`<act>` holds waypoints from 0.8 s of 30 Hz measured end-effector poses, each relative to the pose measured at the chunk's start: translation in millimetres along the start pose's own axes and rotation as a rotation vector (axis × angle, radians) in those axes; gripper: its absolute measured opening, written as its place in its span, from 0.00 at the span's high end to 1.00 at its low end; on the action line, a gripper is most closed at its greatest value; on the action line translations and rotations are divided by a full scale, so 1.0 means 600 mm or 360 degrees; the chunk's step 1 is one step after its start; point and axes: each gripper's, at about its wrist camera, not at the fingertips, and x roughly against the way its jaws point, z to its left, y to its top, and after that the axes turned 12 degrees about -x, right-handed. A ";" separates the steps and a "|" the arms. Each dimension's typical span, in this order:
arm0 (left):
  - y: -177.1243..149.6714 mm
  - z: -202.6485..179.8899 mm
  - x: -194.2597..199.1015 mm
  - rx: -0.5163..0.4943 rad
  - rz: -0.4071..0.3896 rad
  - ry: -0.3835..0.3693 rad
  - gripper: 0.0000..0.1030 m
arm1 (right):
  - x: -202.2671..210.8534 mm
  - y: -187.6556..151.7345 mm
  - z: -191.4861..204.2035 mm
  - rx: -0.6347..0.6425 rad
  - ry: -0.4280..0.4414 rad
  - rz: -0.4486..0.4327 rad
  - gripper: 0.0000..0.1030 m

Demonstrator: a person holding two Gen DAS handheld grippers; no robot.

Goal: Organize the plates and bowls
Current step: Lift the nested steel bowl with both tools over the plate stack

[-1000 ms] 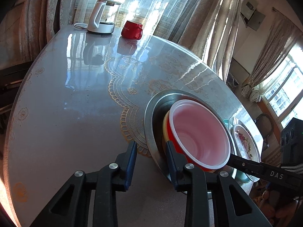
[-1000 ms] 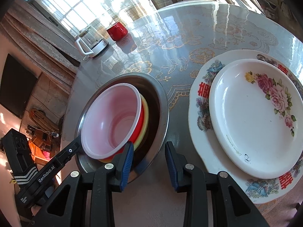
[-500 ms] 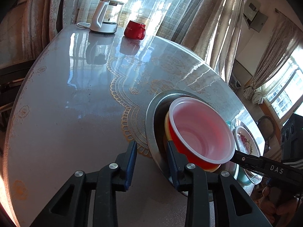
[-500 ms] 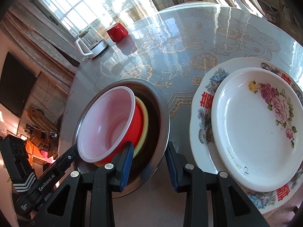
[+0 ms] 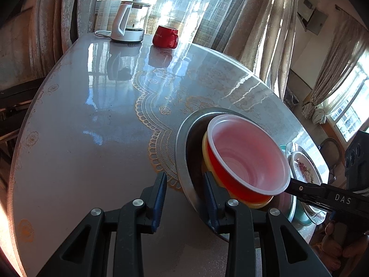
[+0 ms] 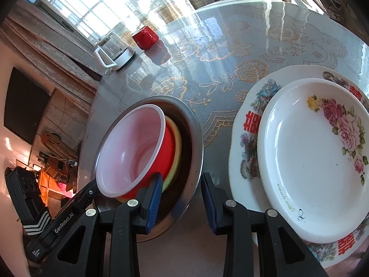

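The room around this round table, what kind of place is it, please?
Probably a home dining or living room. The round table carries an electric kettle, a red mug and flowered plates, and long curtains hang over sunny windows.

Strong daylight pours through the curtained windows point(image 5: 175, 4), which blow out to white in both views. The glossy table point(image 5: 96, 106) throws bright glare streaks and mirrors the kettle point(image 5: 129, 23) and mug point(image 5: 165, 37). Fisheye bending curves the edges and corners go black. Focus is sharp; the foreground is shaded.
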 end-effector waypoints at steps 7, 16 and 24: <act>-0.003 0.013 -0.001 0.0095 0.0027 -0.0066 0.64 | -0.001 -0.001 -0.005 -0.0047 -0.0006 0.0024 0.66; -0.002 0.004 0.001 0.0049 0.0020 -0.0027 0.64 | -0.004 -0.002 -0.007 -0.0040 -0.0030 0.0019 0.68; -0.005 0.000 0.002 0.0022 -0.0007 0.0003 0.63 | -0.003 -0.006 -0.004 0.0004 -0.0051 0.0044 0.68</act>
